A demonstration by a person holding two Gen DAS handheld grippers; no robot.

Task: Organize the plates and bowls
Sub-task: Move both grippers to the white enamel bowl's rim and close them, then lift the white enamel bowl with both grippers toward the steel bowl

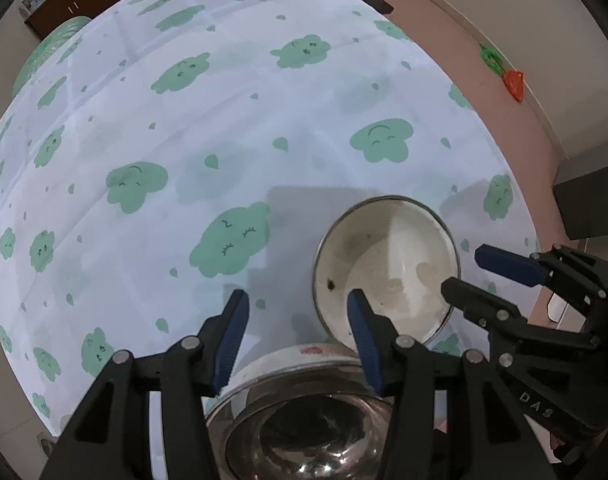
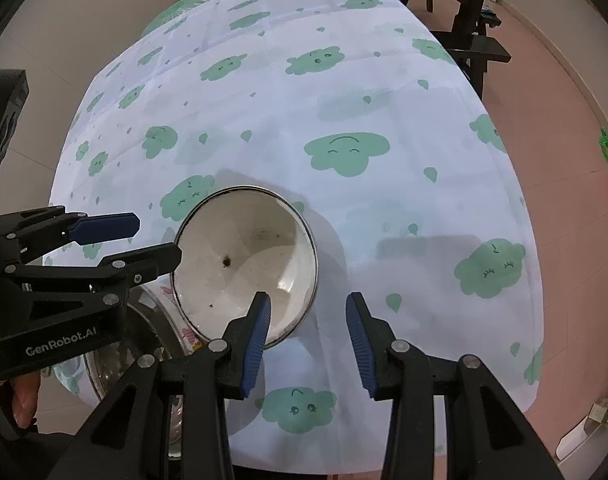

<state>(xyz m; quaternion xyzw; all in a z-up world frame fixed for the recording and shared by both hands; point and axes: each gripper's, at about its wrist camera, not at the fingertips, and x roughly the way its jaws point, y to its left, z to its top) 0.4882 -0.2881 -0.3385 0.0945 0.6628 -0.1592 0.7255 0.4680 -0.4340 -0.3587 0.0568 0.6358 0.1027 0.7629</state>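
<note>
Two bowls between spread tongs.
White bowl [image 2: 246, 264] sits centre frame; right tongs [image 2: 307, 312] straddle its rim, apparently untouching; left tongs [image 1: 300, 308] spread above steel bowl [image 1: 304, 432].

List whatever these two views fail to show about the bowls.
- Steel bowl: near side cut off by the left wrist view's bottom edge; in the right wrist view the left gripper covers most of it.
- White bowl: outer wall and base unseen in both views.
- Red print on the steel bowl's outer wall: unreadable.

Tablecloth [image 1: 264, 120] beyond white bowl [image 1: 387, 264] and steel bowl [image 1: 304, 432] lies bare
</note>
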